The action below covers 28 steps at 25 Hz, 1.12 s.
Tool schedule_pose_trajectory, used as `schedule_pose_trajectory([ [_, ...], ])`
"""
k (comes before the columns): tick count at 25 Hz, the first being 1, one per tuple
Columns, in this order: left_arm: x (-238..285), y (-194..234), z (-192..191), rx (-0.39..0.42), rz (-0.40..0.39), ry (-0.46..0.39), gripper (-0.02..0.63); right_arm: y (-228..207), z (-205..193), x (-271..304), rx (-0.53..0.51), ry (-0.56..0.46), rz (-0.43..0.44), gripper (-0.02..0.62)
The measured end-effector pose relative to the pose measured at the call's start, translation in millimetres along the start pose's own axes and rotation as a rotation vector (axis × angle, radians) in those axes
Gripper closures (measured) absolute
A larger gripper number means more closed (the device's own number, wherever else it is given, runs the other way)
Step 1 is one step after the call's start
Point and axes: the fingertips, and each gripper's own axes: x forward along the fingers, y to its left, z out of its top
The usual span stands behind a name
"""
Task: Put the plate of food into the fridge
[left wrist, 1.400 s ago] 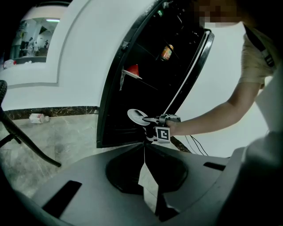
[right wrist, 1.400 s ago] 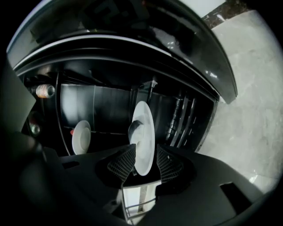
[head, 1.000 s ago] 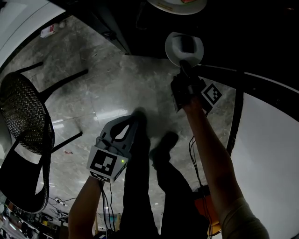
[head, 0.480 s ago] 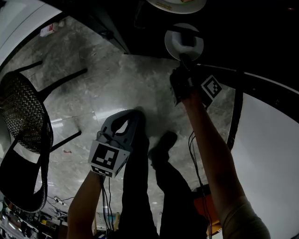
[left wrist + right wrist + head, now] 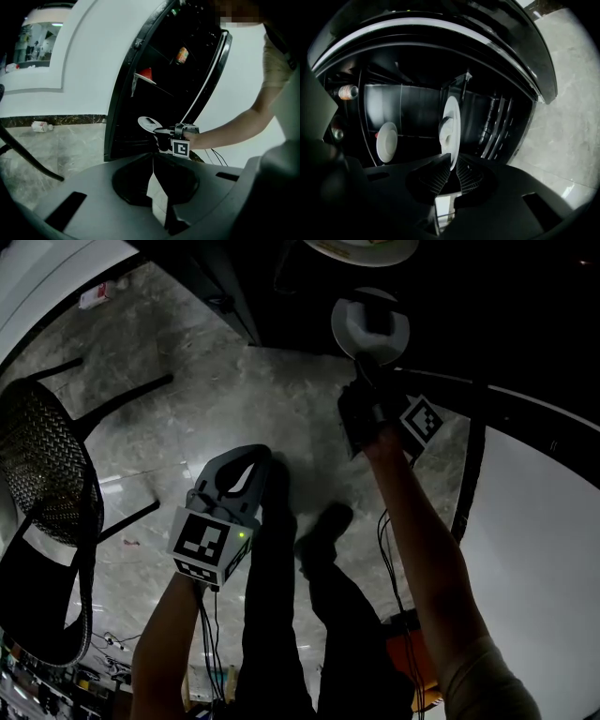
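My right gripper is shut on the rim of a white plate and holds it out into the dark open fridge. In the right gripper view the plate stands edge-on between the jaws of this gripper, with a pale lump on its face. From the left gripper view the same plate hovers at the fridge's lower part. My left gripper hangs low over the floor, shut with nothing in it, and its jaws meet in its own view.
On a fridge shelf sits another plate with something red, and a can stands higher up. The fridge door swings open to the right. A black mesh chair stands at the left. A bottle lies on the marble floor.
The left gripper has drifted up and a little left. The right gripper and plate have edged slightly further toward the fridge.
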Motion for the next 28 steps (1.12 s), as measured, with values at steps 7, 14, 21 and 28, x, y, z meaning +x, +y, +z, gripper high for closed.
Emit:
schedule_pose_trajectory([
  [7,-3,-5,-14,-0.007,-0.018,0.019,0.595,-2,13,4,0.009,-0.037,-0.001,0.558],
  [14,-5,-5,-20,-0.001,-0.015,0.030,0.595,4,18,11,-0.027,-0.014,0.000,0.555],
  [21,-4,-9,-15,0.010,-0.031,0.026,0.595,3,3,5,-0.077,0.066,0.008,0.479],
  [28,-5,-8,-20,0.009,-0.026,0.032,0.594,6,4,14,-0.122,0.046,-0.031,0.543],
])
